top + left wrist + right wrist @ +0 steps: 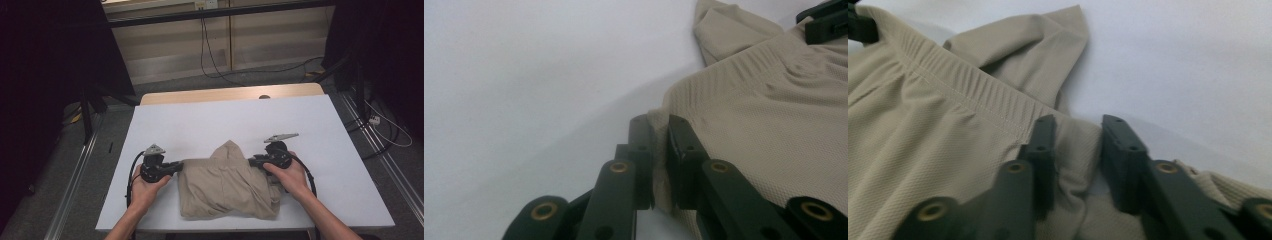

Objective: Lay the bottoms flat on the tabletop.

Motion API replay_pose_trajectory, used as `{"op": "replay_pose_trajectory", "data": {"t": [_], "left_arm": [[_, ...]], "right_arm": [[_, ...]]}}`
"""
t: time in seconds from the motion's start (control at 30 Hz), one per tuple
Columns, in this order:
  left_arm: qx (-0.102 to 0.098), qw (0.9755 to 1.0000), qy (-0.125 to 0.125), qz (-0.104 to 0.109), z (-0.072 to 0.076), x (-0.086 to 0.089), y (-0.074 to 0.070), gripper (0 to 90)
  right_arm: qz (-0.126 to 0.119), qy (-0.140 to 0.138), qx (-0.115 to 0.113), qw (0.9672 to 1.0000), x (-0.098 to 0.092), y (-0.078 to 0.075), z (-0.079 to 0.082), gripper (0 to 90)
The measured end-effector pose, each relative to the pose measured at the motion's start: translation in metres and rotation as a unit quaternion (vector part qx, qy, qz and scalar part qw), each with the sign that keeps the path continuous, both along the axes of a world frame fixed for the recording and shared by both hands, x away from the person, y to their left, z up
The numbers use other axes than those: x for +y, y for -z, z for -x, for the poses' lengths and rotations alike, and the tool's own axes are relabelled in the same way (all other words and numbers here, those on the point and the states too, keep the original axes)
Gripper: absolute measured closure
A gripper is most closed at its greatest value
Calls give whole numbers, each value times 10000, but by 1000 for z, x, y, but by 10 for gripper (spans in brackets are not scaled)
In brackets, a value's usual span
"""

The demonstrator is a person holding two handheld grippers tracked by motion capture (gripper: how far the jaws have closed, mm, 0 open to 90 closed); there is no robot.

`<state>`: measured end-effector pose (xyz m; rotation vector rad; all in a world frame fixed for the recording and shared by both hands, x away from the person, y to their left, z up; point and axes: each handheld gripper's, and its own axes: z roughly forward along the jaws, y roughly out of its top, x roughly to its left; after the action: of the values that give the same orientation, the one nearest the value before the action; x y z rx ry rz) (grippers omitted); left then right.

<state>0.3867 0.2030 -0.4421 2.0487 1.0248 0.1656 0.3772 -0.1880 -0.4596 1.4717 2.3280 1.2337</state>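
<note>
Left claw [660, 150] pinches the beige garment [227, 185] at 9 o'clock; right claw [1075, 160], at 3 o'clock, seemingly grips loosely, so the waistband may slip free.

No text, label, brand, number or sign can be read in any of the views. The beige garment [227, 185] shows plain fabric with a ribbed band and no printed tag, the white counter [200, 125] bears no markings, and the black claw parts carry no legible lettering.
</note>
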Motion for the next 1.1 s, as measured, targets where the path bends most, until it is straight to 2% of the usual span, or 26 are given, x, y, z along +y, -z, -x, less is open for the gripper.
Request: {"op": "replay_pose_trajectory", "data": {"t": [0.07, 0.17, 0.23, 0.33, 0.37, 0.47, 0.6, 0.7, 0.73, 0.8, 0.87, 0.93, 0.97, 1.1], "left_arm": [[11, 10000, 32, 3, 0, -2, 0, 808], [20, 10000, -11, 11, -1, -4, 1, 768], [29, 9999, -113, 46, -4, -5, 2, 686], [-136, 9993, -252, 224, -7, -3, 0, 517], [-175, 9991, -297, 261, -7, -3, -1, 528], [1, 9990, -394, 226, -10, -3, 2, 628], [96, 9994, -305, 150, -15, -9, 8, 657], [328, 9993, -184, 35, -15, -16, 14, 685], [275, 9995, -146, -17, -13, -18, 14, 682], [373, 9993, -51, 40, -13, -17, 14, 693], [395, 9992, 14, 18, -11, -18, 14, 748], [470, 9988, 118, 96, -10, -18, 12, 824], [445, 9989, 104, 98, -9, -19, 11, 841], [202, 9992, 22, 352, -8, -18, -2, 852]], "right_arm": [[65, -6, -162, 9998, -1, -2, 1, 819], [151, -36, -349, 9993, -2, -5, 4, 854], [180, -41, -450, 9988, -3, -6, 5, 857], [197, -48, -533, 9984, -4, -7, 5, 858], [224, -49, -551, 9982, -4, -8, 5, 858], [255, -39, -611, 9978, -4, -8, 5, 858], [238, -25, -678, 9974, -5, -10, 7, 858], [283, -40, -707, 9971, -5, -9, 7, 858], [300, -41, -713, 9970, -5, -9, 8, 857], [306, -49, -694, 9971, -5, -9, 8, 858], [309, -39, -683, 9972, -7, -8, 9, 858], [293, -12, -720, 9970, -9, -10, 10, 858], [286, 5, -752, 9968, -10, -11, 11, 858], [163, 107, -945, 9953, -16, -21, 14, 860]]}}
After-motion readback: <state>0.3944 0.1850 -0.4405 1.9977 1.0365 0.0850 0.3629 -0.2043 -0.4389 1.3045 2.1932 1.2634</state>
